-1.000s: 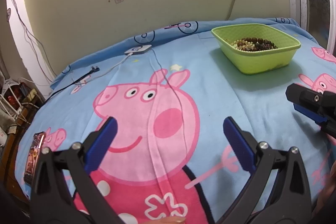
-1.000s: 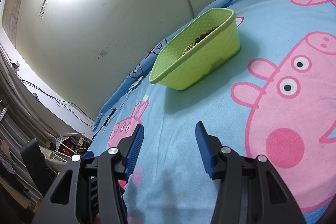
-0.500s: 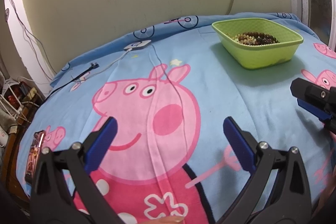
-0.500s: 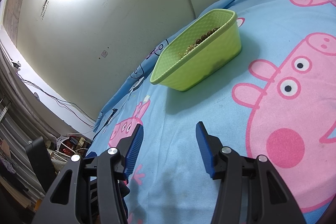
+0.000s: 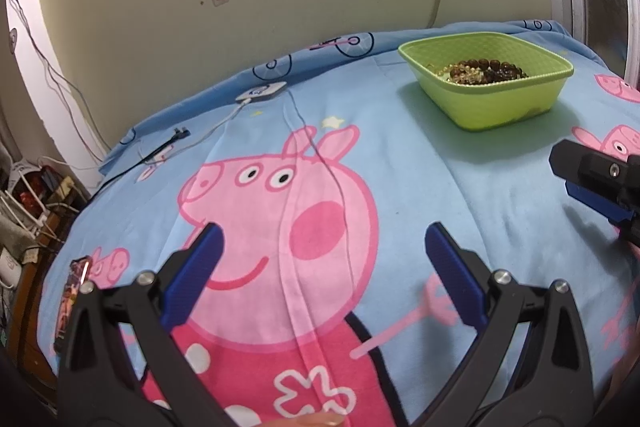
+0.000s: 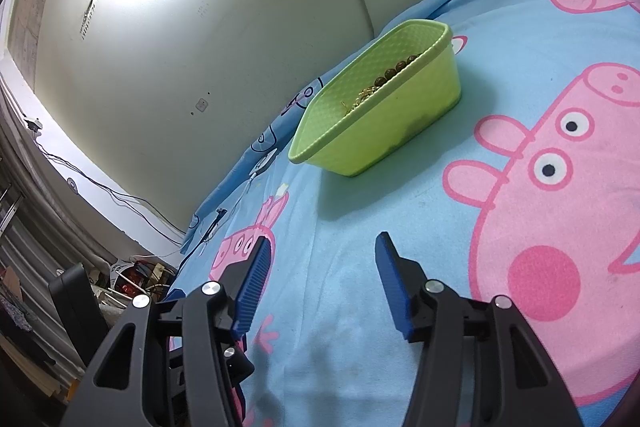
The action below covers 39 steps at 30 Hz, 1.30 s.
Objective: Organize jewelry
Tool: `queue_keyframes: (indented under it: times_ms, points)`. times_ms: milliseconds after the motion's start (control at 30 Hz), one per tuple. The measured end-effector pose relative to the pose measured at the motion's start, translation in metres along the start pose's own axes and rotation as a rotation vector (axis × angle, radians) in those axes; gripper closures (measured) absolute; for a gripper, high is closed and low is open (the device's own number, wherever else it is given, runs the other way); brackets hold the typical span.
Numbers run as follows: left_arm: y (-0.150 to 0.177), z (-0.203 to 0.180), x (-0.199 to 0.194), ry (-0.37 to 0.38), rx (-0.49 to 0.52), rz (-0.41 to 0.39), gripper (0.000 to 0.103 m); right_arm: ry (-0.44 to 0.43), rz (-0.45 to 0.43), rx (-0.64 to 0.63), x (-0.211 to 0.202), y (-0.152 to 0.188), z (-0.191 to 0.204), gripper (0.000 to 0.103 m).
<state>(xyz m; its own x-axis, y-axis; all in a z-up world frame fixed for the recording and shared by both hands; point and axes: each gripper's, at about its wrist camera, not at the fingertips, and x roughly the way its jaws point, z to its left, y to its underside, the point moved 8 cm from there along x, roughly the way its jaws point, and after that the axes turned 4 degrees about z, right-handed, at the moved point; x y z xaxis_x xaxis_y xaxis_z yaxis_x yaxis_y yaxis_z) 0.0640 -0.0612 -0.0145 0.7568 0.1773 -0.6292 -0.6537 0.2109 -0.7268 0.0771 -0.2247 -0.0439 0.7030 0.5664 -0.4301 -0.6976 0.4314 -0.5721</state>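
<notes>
A lime green plastic basket (image 5: 496, 99) stands on the blue Peppa Pig bedsheet (image 5: 400, 155) at the far right. It holds brown bead bracelets (image 5: 486, 70) and a thin gold chain. It also shows in the right wrist view (image 6: 384, 131), with the beads (image 6: 396, 69) just above its rim. My left gripper (image 5: 324, 247) is open and empty, low over the big pig print. My right gripper (image 6: 322, 259) is open and empty, a short way in front of the basket. Part of the right gripper (image 5: 600, 183) shows at the right edge of the left wrist view.
A white charger box (image 5: 261, 92) with cables lies at the bed's far edge near the wall. A phone (image 5: 72, 303) lies at the left edge of the bed. Clutter and wires (image 5: 36, 195) sit on the floor beyond the left side.
The left wrist view has tilted slightly, so the basket sits a little lower in it. The right gripper has crept slightly toward the basket. Both stay open.
</notes>
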Motion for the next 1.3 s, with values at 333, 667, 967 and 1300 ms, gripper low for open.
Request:
queue_keyframes:
  times_ms: [333, 667, 967, 1300]
  points:
    - [-0.0004, -0.0008, -0.0002, -0.001, 0.013, -0.001, 0.006, -0.001, 0.002, -0.001, 0.0025, -0.002, -0.0009, 0.067]
    - [-0.0001, -0.0042, 0.001, 0.001, 0.035, 0.001, 0.006, -0.003, 0.002, -0.001, 0.0024, -0.0024, -0.0016, 0.067]
    - [0.0008, -0.0084, 0.0019, 0.002, 0.053, 0.002, 0.006, -0.007, 0.004, 0.004, 0.0035, -0.0028, -0.0019, 0.067]
    - [0.0007, -0.0093, 0.0024, 0.001, 0.057, 0.003, 0.006, -0.01, 0.002, 0.007, 0.0012, -0.0025, -0.0028, 0.067]
